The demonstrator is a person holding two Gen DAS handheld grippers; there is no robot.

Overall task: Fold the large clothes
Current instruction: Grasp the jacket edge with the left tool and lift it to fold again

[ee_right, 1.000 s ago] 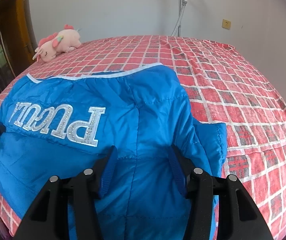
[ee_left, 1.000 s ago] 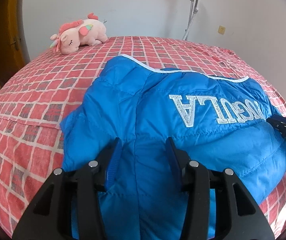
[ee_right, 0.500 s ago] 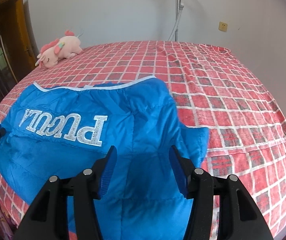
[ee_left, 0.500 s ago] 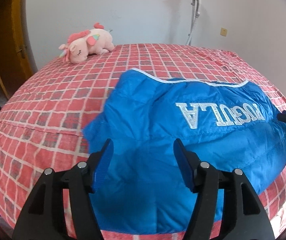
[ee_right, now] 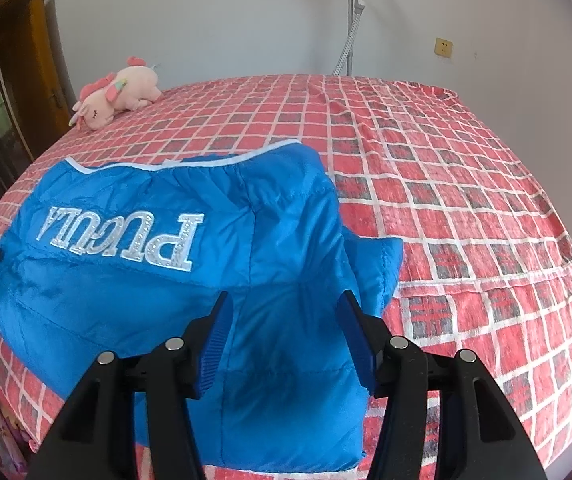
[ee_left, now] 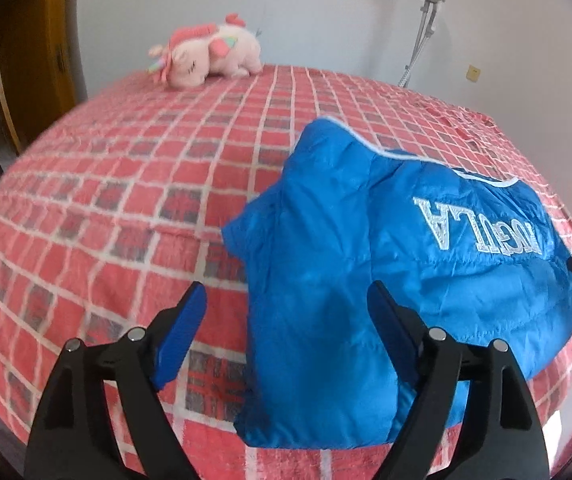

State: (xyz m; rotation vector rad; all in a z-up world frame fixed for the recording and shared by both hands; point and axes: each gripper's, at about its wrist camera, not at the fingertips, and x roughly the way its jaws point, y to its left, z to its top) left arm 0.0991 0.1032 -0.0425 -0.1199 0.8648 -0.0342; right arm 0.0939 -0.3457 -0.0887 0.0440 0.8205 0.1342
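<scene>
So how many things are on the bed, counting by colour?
Blue: 1, the puffer jacket
Pink: 1, the plush unicorn
Total: 2 on the red checked bedspread

Both my wrist views are bright, with soft even daylight and no glare. The fisheye bends the bed [ee_right: 485,184] into a dome, and the corners go black. My left view is motion-smeared: the plush toy [ee_left: 206,56] and the checks on the left are soft. My right view is sharper, and the lettering on the blue jacket [ee_right: 166,280] reads clean. There are faint shadows under my fingers [ee_right: 214,340] on the fabric. The doorway at the left edge is dark.
</scene>
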